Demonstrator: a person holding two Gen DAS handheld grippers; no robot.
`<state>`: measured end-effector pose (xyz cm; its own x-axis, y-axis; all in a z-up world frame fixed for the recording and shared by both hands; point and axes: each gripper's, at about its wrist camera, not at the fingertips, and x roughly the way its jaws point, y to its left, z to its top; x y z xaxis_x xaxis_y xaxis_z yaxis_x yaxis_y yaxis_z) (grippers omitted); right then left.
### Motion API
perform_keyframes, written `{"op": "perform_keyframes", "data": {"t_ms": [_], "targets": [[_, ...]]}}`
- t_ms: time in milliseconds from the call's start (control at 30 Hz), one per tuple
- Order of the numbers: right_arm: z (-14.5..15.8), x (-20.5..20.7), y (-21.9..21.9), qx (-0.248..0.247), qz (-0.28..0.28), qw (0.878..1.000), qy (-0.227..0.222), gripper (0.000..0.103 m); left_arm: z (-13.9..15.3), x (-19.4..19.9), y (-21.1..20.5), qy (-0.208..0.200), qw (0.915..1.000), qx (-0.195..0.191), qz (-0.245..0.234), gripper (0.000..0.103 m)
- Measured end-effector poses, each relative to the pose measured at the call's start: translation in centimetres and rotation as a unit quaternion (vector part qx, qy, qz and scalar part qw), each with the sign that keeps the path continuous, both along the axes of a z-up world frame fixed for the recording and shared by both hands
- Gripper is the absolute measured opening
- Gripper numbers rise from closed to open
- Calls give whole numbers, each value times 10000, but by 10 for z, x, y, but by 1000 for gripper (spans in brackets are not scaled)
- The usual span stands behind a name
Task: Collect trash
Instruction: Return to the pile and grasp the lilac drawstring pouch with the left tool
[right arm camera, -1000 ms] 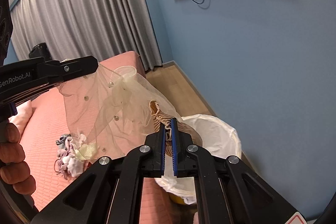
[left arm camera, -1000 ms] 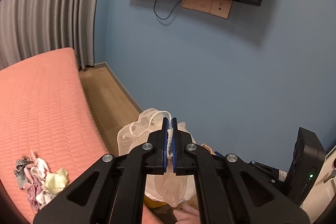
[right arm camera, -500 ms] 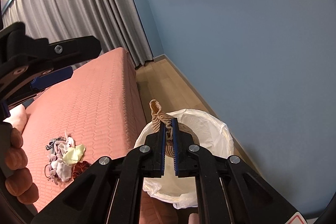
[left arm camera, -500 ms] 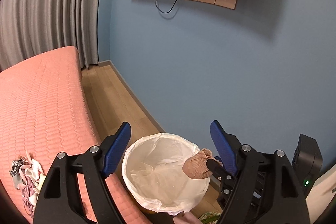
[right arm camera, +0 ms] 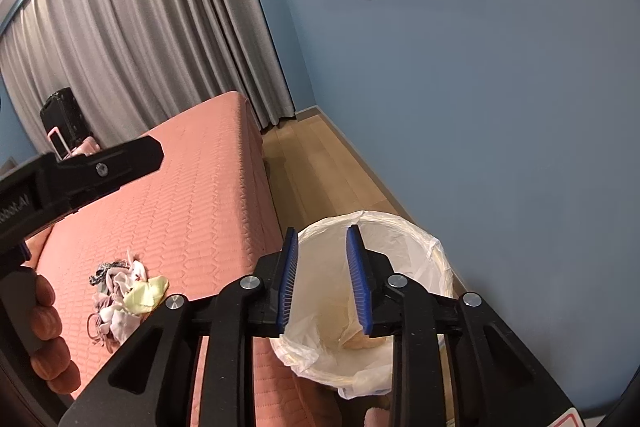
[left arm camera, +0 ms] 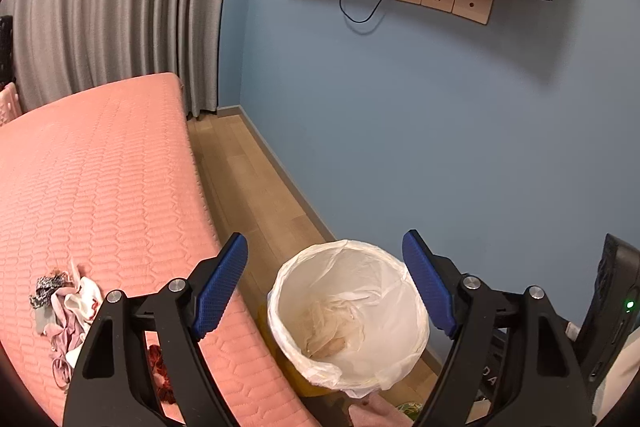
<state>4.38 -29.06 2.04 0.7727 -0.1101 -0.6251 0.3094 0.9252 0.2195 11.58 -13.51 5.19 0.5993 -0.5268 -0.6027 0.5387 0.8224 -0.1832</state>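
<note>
Right wrist view: right claw (right arm camera: 322,277), jaws just opening and empty, above the lined bin (right arm camera: 434,255) holding dropped scraps; left claw (left arm camera: 326,293) wide, empty; remaining trash heap (right arm camera: 124,297) on the bed (right arm camera: 192,211) beside bin, risk: snagging the loose liner.

Left gripper (left arm camera: 324,287) with matte black triangular cut-out arms, silver round screws at the joints, ribbed blue pads (left arm camera: 219,291), right gripper (right arm camera: 323,281) of the same black build, blue-lined fingers (right arm camera: 289,277), white lettering on a black housing
</note>
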Motion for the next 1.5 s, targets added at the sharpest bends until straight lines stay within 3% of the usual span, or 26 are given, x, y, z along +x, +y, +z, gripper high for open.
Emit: {"op": "perform_keyframes", "data": {"t_ms": [533, 867, 1200, 1500], "targets": [[5, -5, 80, -49, 608, 9981, 44, 41, -18, -7, 84, 178, 9968, -71, 782, 87], [-7, -1, 139, -71, 1072, 9940, 189, 44, -42, -7, 160, 419, 9885, 16, 1456, 90], [-27, 19, 194, -6, 1461, 9883, 429, 45, -91, 8, 242, 951, 9701, 88, 2230, 90], [-67, 44, 228, 125, 1648, 9828, 827, 46, -146, 27, 307, 1683, 9463, -1, 2759, 90]]}}
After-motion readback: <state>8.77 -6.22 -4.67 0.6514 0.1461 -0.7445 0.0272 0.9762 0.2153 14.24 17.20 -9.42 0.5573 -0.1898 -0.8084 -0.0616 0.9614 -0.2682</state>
